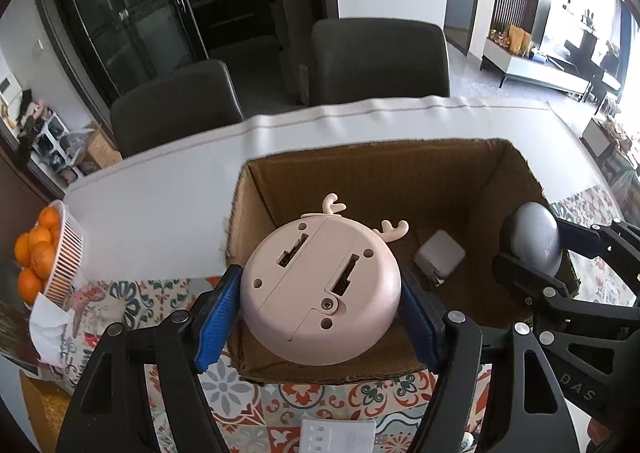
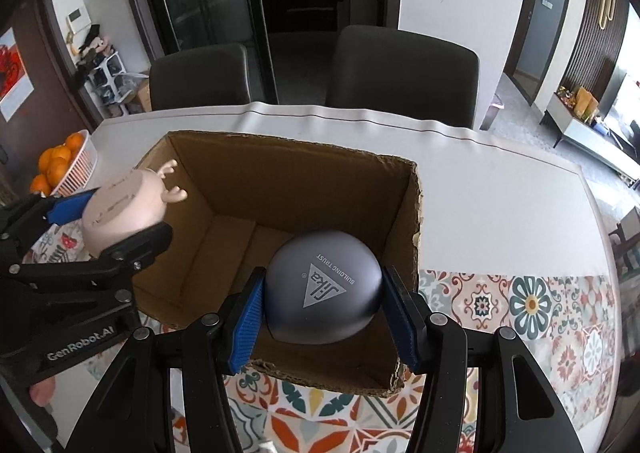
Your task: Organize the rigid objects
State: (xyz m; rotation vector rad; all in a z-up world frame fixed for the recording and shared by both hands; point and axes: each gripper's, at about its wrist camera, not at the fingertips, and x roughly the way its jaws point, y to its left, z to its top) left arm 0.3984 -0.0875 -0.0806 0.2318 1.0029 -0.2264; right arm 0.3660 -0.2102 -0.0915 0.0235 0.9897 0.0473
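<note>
My left gripper [image 1: 320, 313] is shut on a round pink gadget with antlers [image 1: 320, 289], held over the near left part of an open cardboard box [image 1: 516, 173]. My right gripper [image 2: 322, 317] is shut on a grey rounded case with a Sika logo [image 2: 322, 289], held over the box's [image 2: 412, 213] near right part. In the right wrist view the pink gadget [image 2: 124, 213] and left gripper [image 2: 116, 229] show at the left. In the left wrist view the grey case [image 1: 534, 241] and right gripper [image 1: 532, 253] show at the right. A white charger [image 1: 440, 255] lies on the box floor.
The box stands on a white table [image 1: 160, 213] with a patterned mat [image 2: 520, 305] under the near side. A basket of oranges [image 1: 44, 253] stands at the left edge. A white tissue [image 1: 48, 329] lies beside it. Two dark chairs [image 1: 380, 61] stand behind the table.
</note>
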